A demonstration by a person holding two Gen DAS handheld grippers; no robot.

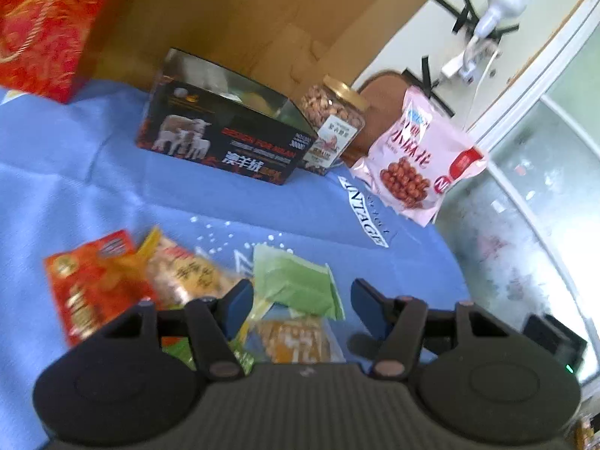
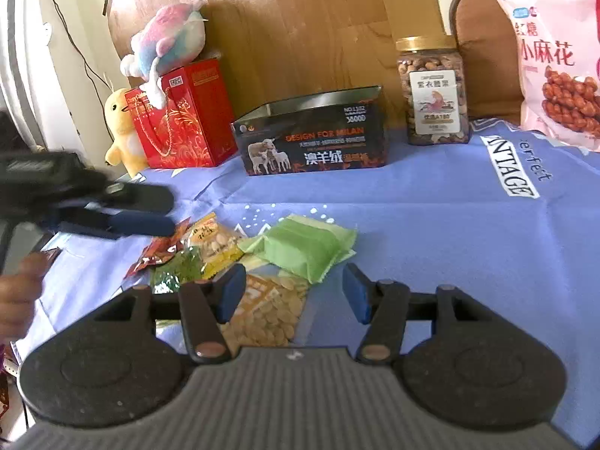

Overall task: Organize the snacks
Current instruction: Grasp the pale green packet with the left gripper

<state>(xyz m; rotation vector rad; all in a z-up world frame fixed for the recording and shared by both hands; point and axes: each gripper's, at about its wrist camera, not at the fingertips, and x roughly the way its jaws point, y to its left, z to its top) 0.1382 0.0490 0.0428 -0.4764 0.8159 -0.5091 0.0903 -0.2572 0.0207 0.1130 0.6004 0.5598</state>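
Observation:
Small snack packets lie in a pile on the blue cloth: a green packet, a red packet, a yellow nut packet and a clear packet of seeds. An open black box stands behind them. My left gripper is open and empty over the pile; it also shows in the right wrist view. My right gripper is open and empty, just above the seed packet.
A nut jar and a pink snack bag stand right of the box. A red gift box with plush toys is at the left. A wooden wall backs the table.

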